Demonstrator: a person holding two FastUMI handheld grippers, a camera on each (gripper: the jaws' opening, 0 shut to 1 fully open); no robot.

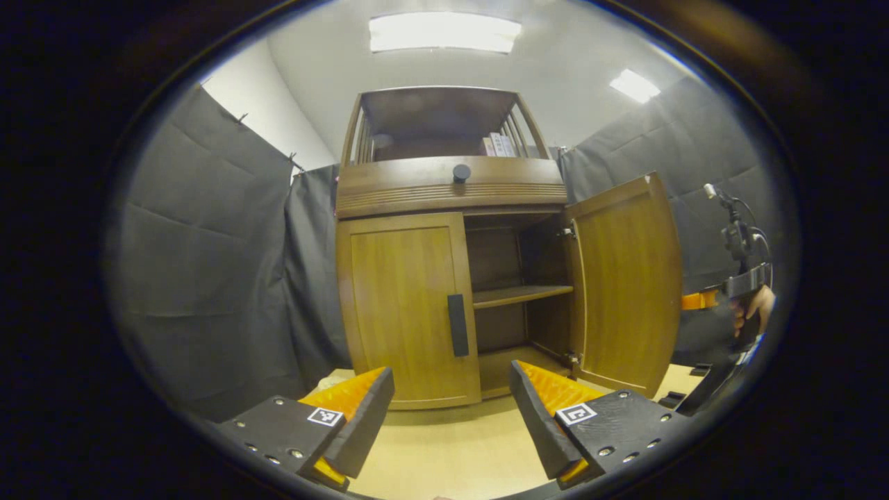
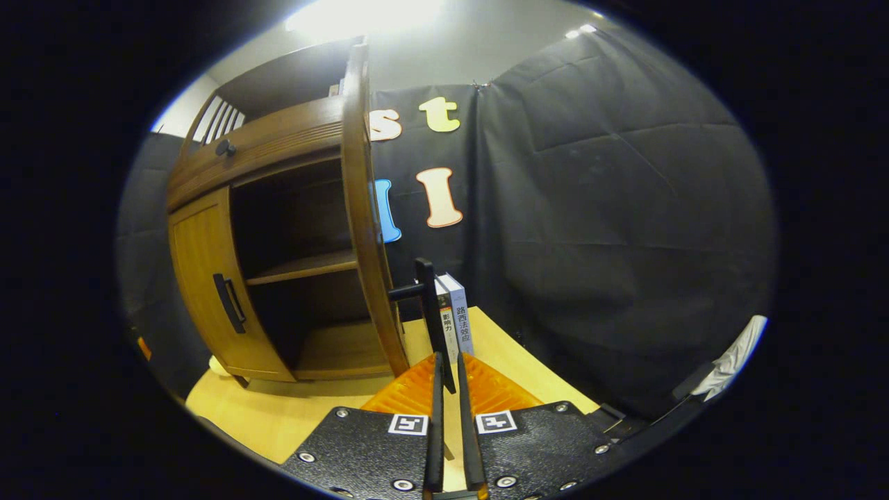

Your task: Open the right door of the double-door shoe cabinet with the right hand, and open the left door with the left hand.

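Pale wooden surface (image 1: 444,451) carrying a shoe cabinet (image 1: 410,312)

The cabinet stands directly on the light wood surface, toward its back, near the dark cloth wall. In the right gripper view, two books (image 2: 455,319) stand upright on the same surface, just beside the cabinet's open right door (image 2: 371,264).

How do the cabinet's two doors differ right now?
The right door is swung wide open, baring the shelf; the left door is closed flat. The right gripper has its jaws shut on the right door's handle; the left door's handle is untouched. Both are brown wood.
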